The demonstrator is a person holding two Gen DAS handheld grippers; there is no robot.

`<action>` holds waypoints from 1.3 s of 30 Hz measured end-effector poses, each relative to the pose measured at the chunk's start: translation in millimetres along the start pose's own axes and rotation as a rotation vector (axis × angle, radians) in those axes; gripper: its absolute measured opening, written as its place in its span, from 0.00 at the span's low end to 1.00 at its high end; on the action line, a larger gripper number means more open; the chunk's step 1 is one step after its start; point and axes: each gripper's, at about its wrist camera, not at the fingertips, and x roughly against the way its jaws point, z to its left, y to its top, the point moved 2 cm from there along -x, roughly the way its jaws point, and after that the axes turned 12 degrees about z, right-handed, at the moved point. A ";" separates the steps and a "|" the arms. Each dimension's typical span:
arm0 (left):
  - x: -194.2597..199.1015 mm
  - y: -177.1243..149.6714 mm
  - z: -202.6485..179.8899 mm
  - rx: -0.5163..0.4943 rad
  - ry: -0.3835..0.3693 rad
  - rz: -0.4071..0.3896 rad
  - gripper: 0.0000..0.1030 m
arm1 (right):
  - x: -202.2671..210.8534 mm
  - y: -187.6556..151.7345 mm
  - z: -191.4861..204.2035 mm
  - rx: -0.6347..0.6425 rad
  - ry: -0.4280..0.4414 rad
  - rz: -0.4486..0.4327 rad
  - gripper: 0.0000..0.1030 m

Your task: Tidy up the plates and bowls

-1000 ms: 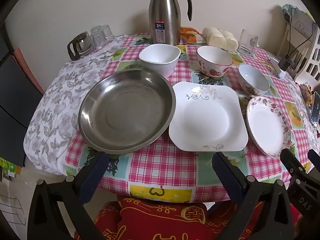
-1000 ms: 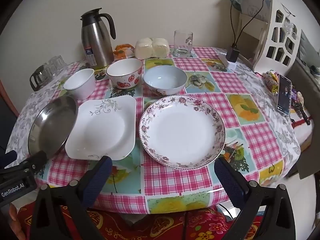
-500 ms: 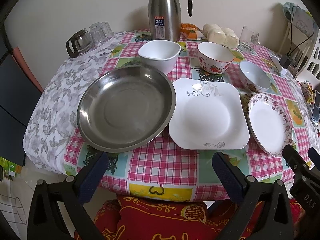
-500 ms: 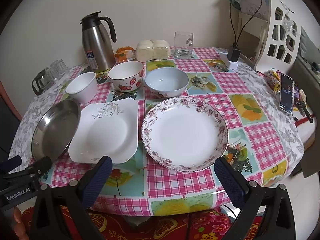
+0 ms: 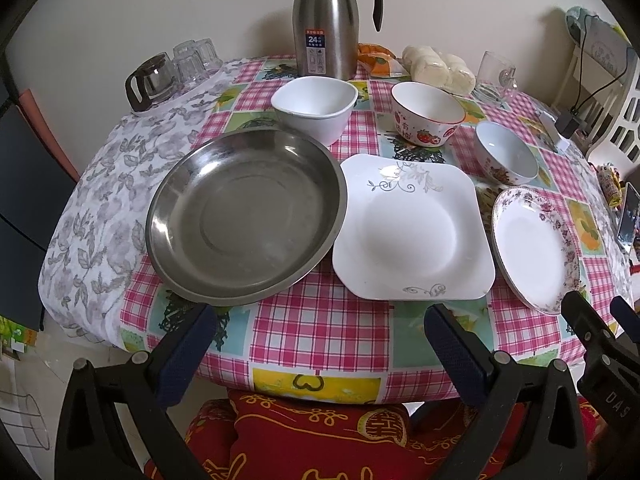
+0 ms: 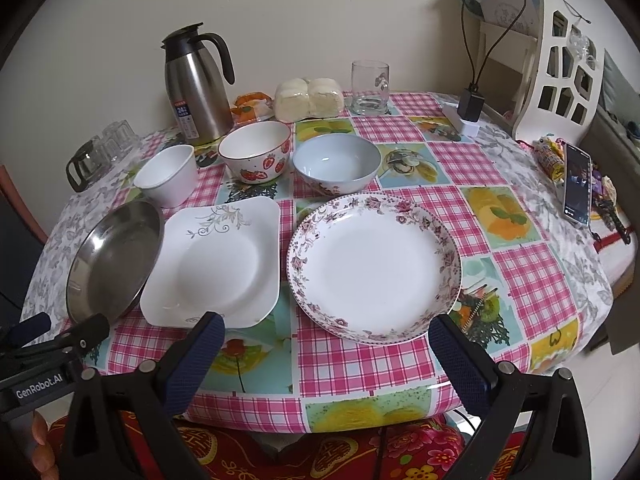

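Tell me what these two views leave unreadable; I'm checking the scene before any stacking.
- Thermos jug: lid cropped by the left wrist view's top edge.
- Jug label: fine print too small, right wrist view.
- Phone: clipped by the fisheye edge, left view.
- Glass cups: count unclear, overlapping and transparent.

Left black plastic two-finger gripper [image 5: 316, 336]: triangular open-frame arms, silver pivot screws, dark blue textured pads [image 5: 188, 354] on the fingertips. Right black plastic two-finger gripper [image 6: 326, 354]: same build, same blue textured pads [image 6: 460, 364], silver screws at the joints. White "GenRobot.AI" lettering on the left unit's side, seen from the right wrist view; white "DAS" on the right unit's body in the left wrist view. A fingertip shows under the lettered bar.
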 end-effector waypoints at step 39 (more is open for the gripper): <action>-9.5 5.2 12.5 0.033 -0.072 0.036 1.00 | -10.5 0.7 9.4 0.020 -0.020 0.029 1.00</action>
